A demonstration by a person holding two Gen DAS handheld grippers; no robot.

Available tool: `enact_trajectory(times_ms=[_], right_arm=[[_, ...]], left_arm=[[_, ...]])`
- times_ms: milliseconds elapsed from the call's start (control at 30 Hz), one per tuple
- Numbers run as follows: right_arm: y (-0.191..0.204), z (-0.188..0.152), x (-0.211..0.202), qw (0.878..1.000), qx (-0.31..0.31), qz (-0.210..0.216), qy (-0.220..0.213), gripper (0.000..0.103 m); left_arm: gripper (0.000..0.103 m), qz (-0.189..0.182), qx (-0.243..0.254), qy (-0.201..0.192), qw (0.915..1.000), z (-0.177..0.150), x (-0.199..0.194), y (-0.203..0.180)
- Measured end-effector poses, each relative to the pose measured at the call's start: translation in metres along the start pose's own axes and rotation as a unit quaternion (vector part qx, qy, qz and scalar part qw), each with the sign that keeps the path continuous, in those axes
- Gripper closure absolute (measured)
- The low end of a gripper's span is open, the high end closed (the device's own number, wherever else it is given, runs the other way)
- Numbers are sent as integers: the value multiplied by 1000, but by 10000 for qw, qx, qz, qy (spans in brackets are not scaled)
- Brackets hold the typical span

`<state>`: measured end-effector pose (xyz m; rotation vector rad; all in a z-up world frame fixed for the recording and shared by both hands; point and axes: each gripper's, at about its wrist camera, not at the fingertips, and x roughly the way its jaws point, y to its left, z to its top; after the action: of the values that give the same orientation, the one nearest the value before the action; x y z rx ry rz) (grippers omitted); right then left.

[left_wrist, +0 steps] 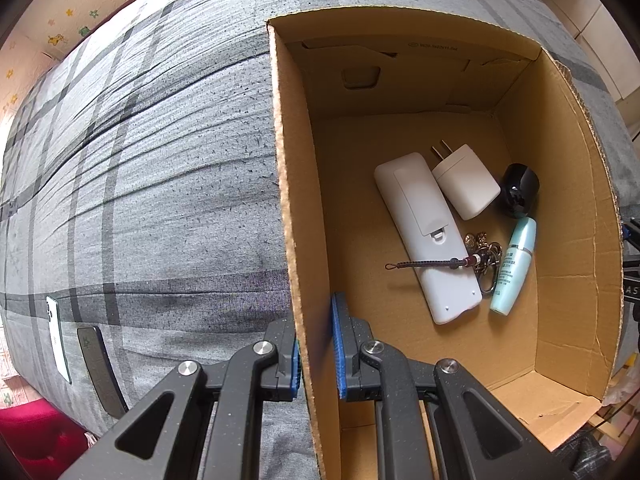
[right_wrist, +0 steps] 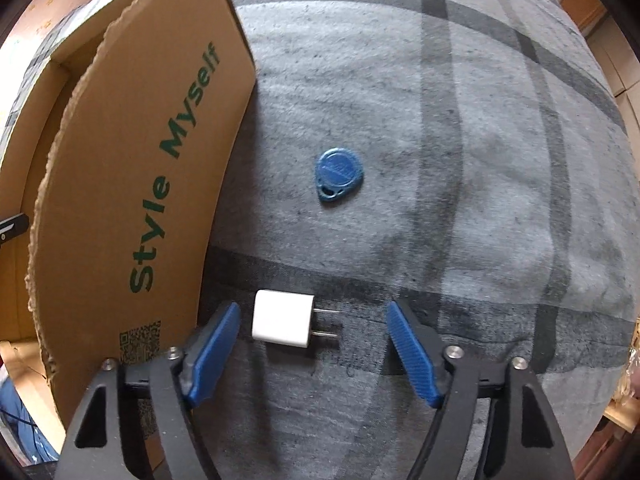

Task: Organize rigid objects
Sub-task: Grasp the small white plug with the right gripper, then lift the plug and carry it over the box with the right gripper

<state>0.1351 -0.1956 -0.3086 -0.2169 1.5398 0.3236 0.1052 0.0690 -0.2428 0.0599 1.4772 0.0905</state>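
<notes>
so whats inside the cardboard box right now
Inside the cardboard box: a white remote, white charger, black round object, pale blue bottle and keyring. The near corner is covered by the left gripper.

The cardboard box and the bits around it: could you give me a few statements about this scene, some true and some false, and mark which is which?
1. The left tongs are clamped on the cardboard box wall. True.
2. The small white charger lies inside the box. False: it lies on the grey bedcover between the right tongs, which are open.
3. A white remote lies in the box. True.
4. The blue key fob is in the box. False: it lies on the bedcover.
5. The box is empty. False: it also holds a keyring and a pale bottle.
</notes>
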Motion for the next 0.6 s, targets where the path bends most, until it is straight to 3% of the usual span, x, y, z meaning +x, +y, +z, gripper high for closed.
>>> enact_trajectory(times_ms=[100, 167, 600], right_arm=[[5, 0, 4, 10000, -27, 36, 58, 39], [7, 0, 6, 9999, -26, 88, 111, 54], [8, 3, -19, 9999, 104, 26, 17, 55]], left_arm=[[90, 1, 0, 0, 10000, 0, 0, 0], [90, 1, -3, 1, 10000, 0, 0, 0], [90, -8, -3, -7, 10000, -1, 0, 2]])
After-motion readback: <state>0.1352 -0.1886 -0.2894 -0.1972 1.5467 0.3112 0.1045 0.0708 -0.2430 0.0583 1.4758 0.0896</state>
